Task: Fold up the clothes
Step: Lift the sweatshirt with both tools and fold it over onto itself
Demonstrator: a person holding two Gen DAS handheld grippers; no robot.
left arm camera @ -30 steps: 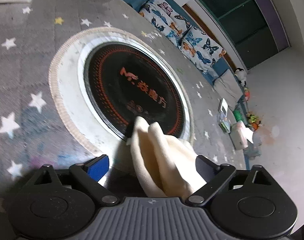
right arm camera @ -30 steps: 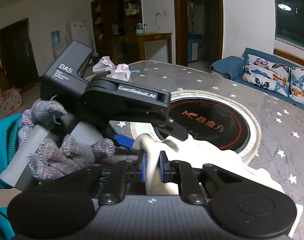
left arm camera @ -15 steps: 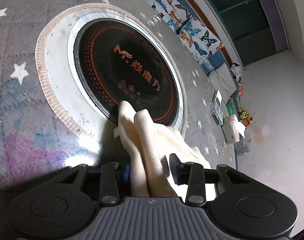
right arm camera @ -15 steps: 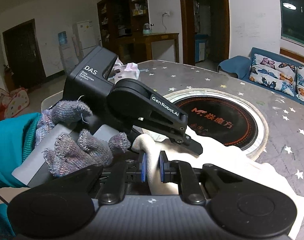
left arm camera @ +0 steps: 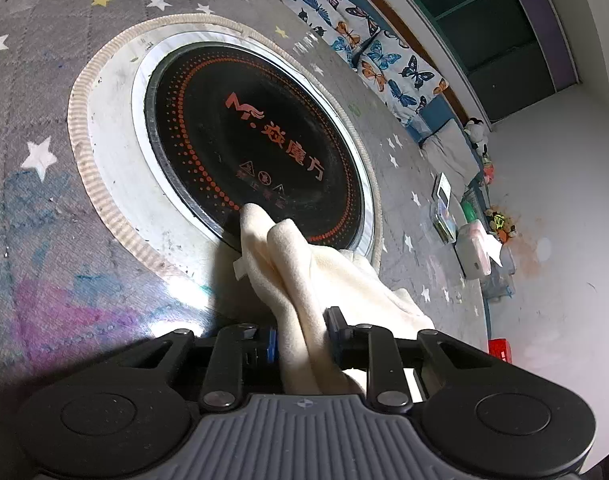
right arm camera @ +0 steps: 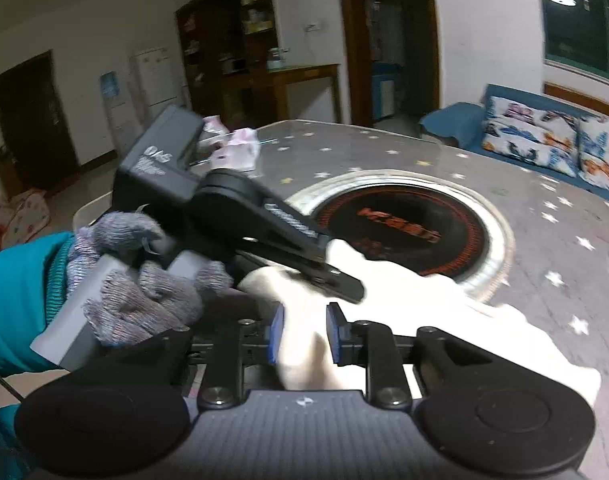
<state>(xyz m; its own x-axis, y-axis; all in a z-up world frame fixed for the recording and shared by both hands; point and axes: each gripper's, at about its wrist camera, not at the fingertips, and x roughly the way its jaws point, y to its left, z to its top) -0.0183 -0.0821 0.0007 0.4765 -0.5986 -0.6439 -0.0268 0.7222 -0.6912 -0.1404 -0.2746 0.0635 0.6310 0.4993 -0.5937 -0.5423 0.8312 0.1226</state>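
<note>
Both grippers pinch the cream cloth (left arm camera: 304, 280): left gripper (left arm camera: 300, 334), right gripper (right arm camera: 302, 332) (only its view shows the gloved hand (right arm camera: 140, 276) tilting the left one).

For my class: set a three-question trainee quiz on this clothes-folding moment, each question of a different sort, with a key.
1. True or false: the left gripper is shut on the cream garment.
2. Multiple choice: the black disc with orange lettering is A) set in the starred table; B) on the floor; C) on the sofa.
3. Fill in: the hand on the left gripper wears a knitted ___.

Key:
1. True; cloth is pinched between its pads.
2. A.
3. Glove.
</note>
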